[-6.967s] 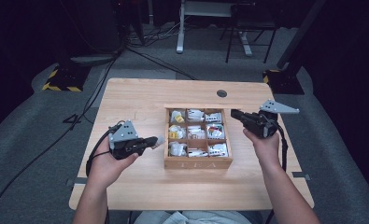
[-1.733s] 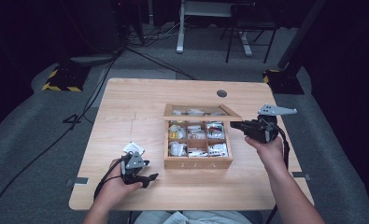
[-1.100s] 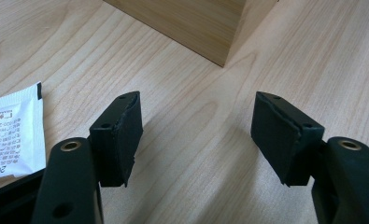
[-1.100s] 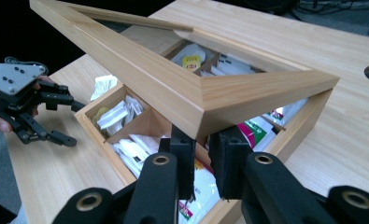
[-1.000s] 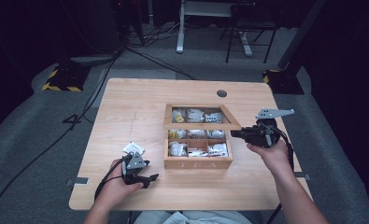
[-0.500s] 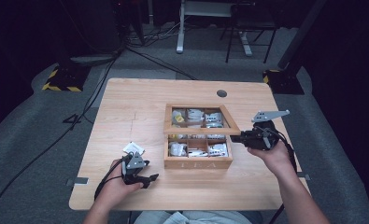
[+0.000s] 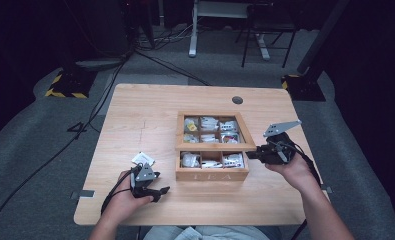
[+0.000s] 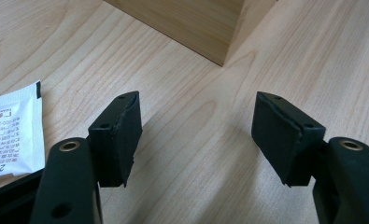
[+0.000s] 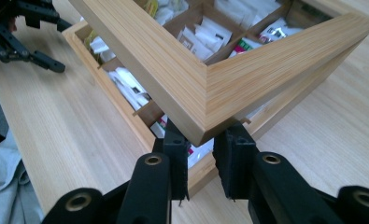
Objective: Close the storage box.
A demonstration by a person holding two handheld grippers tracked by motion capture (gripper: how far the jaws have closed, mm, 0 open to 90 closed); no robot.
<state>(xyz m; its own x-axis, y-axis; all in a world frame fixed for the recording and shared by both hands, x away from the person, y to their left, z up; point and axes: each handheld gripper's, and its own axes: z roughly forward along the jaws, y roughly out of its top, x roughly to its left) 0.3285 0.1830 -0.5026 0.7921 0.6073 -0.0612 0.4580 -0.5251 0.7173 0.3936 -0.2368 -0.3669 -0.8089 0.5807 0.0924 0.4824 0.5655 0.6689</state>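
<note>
A wooden tea box (image 7: 212, 175) with sachets in its compartments stands mid-table. Its framed lid (image 7: 215, 147) hangs tilted, partly lowered over the box. My right gripper (image 7: 251, 154) grips the lid's front right corner. In the right gripper view the lid (image 9: 182, 60) has its corner wedged between the pads of my right gripper (image 9: 201, 140), whose jaws have just been opening slightly. My left gripper (image 7: 161, 184) rests on the table left of the box. In its own view my left gripper (image 8: 196, 112) is open, nothing between the jaws. A white sachet (image 8: 9, 130) lies beside it.
The loose sachet (image 7: 143, 159) lies on the table just behind the left hand. The box's corner (image 8: 224, 42) is a short way ahead of the left jaws. A round cable hole (image 7: 237, 100) sits near the table's far edge. Bare tabletop surrounds the box.
The right gripper has come down and toward the near side with the lid, which has swung from near upright to a low tilt. The left gripper has stayed put.
</note>
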